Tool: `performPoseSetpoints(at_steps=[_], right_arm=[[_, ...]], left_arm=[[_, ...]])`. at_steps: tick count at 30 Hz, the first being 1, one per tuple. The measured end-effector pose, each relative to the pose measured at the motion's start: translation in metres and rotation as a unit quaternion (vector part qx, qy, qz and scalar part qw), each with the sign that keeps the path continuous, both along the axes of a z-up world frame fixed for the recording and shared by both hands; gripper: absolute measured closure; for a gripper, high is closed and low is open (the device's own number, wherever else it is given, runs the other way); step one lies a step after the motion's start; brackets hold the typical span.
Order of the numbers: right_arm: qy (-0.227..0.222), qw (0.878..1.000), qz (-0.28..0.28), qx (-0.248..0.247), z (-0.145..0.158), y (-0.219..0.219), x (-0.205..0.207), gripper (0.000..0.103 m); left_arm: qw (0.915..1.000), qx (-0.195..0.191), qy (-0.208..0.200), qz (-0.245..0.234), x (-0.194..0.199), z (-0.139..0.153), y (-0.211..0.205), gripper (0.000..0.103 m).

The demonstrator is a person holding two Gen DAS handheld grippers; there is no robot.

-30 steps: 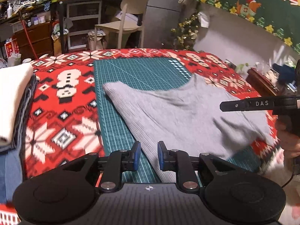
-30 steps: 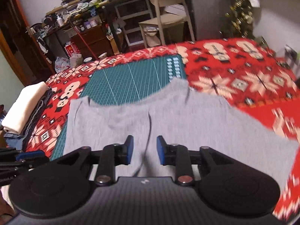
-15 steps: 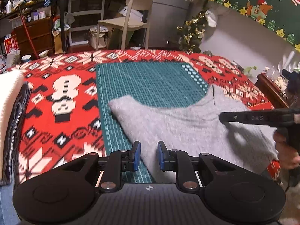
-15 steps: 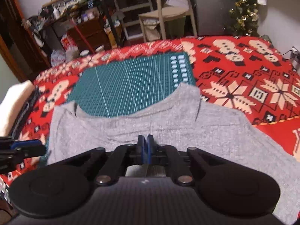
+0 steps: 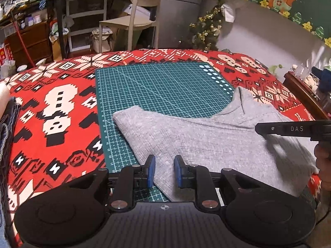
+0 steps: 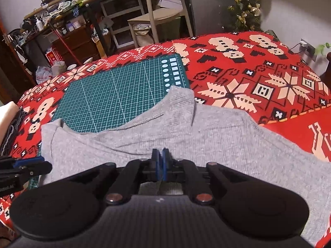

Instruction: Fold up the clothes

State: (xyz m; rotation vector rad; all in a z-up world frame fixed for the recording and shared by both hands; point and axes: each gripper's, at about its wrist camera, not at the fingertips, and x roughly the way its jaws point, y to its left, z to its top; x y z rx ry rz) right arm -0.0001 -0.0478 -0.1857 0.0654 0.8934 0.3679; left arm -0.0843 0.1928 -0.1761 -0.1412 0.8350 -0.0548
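A grey ribbed garment [image 5: 206, 142] lies spread over the near part of a green cutting mat [image 5: 161, 88] and the red patterned cloth; it also shows in the right wrist view [image 6: 186, 136]. My left gripper [image 5: 164, 170] is open, its blue pads either side of the garment's near left part. My right gripper [image 6: 160, 164] is shut on the grey garment at its near middle edge. The right gripper shows from the side in the left wrist view [image 5: 289, 129]. The left gripper shows at the left edge of the right wrist view [image 6: 26, 165].
A stack of folded clothes [image 6: 8, 117] sits at the table's left edge. The red patterned tablecloth [image 6: 258, 78] covers the table. A chair [image 5: 134, 18], shelves and a small Christmas tree [image 5: 206, 29] stand beyond the far edge. A wooden stand [image 5: 306, 95] is at the right.
My right gripper closed on the garment's near edge a second ago and stays shut. The garment has been drawn toward me, baring more green mat. My left gripper stays open.
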Motion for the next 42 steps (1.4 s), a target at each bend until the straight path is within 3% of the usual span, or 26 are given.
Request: performPoseSetpoints(at_steps=[3,7,12,16,22,28,34,42], right_arm=[[-0.008,1.000,-0.002,-0.002,0.005,-0.001,-0.002,0.093],[-0.019,1.000,-0.004,-0.005,0.012,-0.003,-0.006,0.092],[-0.012,0.999,0.029,0.021,0.014,0.010,-0.010,0.092],[-0.002,0.998,0.055,0.033,0.010,0.023,-0.012,0.092],[-0.005,0.999,0.038,0.017,0.005,0.018,-0.011,0.091],[0.009,0.998,0.046,0.051,0.020,-0.004,-0.039,0.090],[0.050,0.995,0.067,0.062,0.006,-0.004,-0.080,0.090],[0.049,0.995,0.074,0.044,-0.003,-0.010,-0.108,0.091]], left_arm=[[0.9999,0.001,-0.013,0.006,-0.003,0.009,0.004,0.082],[0.9994,-0.007,-0.030,0.013,0.006,0.016,0.006,0.090],[0.9998,-0.009,-0.017,-0.002,0.023,0.005,-0.002,0.092],[0.9998,0.013,-0.013,-0.011,0.027,-0.003,-0.012,0.092],[0.9998,-0.007,-0.012,-0.017,0.014,0.010,-0.012,0.092],[0.9966,-0.050,0.005,-0.064,-0.006,0.024,-0.034,0.092],[0.9932,-0.035,0.046,-0.101,-0.022,0.011,-0.064,0.092],[0.9954,-0.020,0.047,-0.081,-0.039,-0.003,-0.074,0.092]])
